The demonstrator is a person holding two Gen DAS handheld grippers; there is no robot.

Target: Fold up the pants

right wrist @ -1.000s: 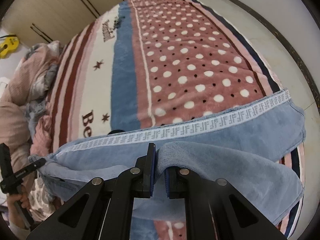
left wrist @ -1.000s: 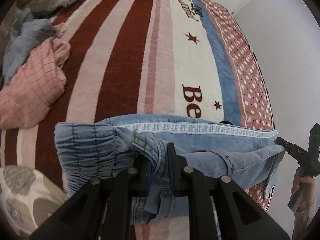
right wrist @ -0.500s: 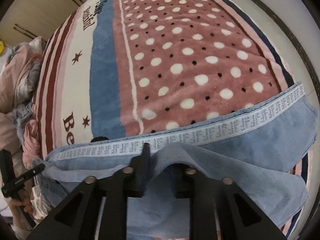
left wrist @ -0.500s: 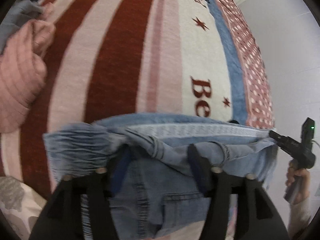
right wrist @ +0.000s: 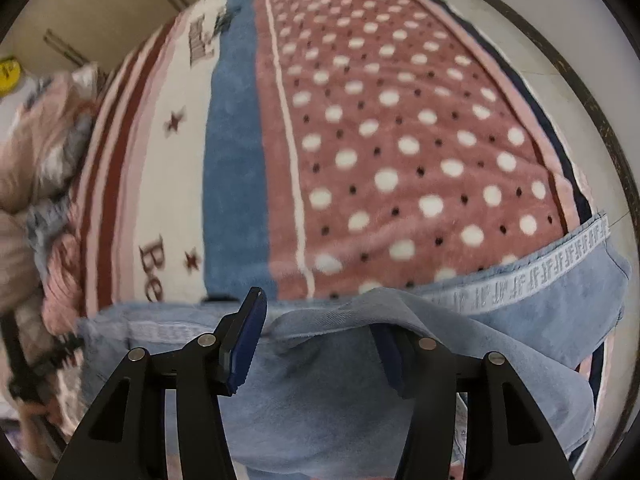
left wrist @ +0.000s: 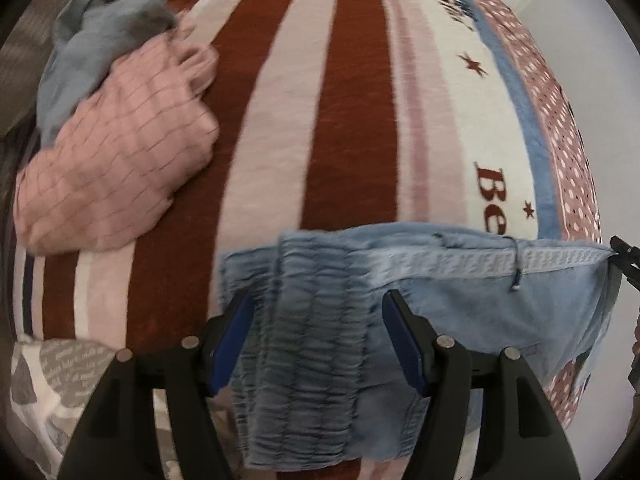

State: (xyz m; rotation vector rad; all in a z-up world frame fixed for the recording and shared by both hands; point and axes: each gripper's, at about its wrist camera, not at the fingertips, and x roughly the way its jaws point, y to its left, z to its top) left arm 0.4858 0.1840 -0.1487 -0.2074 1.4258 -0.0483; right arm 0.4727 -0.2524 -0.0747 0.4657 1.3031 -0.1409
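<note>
The light blue jeans (left wrist: 460, 304) lie across the near edge of the bed, with a white patterned side stripe (left wrist: 540, 260) along the far edge. The gathered elastic waistband (left wrist: 312, 320) lies between my left gripper's (left wrist: 316, 344) open jaws. In the right wrist view the jeans leg (right wrist: 500, 320) runs to the right, stripe (right wrist: 532, 276) uppermost. My right gripper (right wrist: 320, 344) is open; a fold of denim (right wrist: 332, 316) drapes over its right finger. The right gripper's tip (left wrist: 624, 256) shows at the jeans' right end in the left wrist view.
The bed is covered by a striped and polka-dot blanket (right wrist: 380, 140). A crumpled pink checked garment (left wrist: 120, 160) and a grey one (left wrist: 92, 40) lie at the left. A patterned pillow (left wrist: 48, 380) is at the near left. Floor (right wrist: 540, 40) lies beyond the bed's right edge.
Both grippers were shut on the jeans and have opened. The denim has dropped flat onto the bed, and the waistband now lies spread between the left jaws.
</note>
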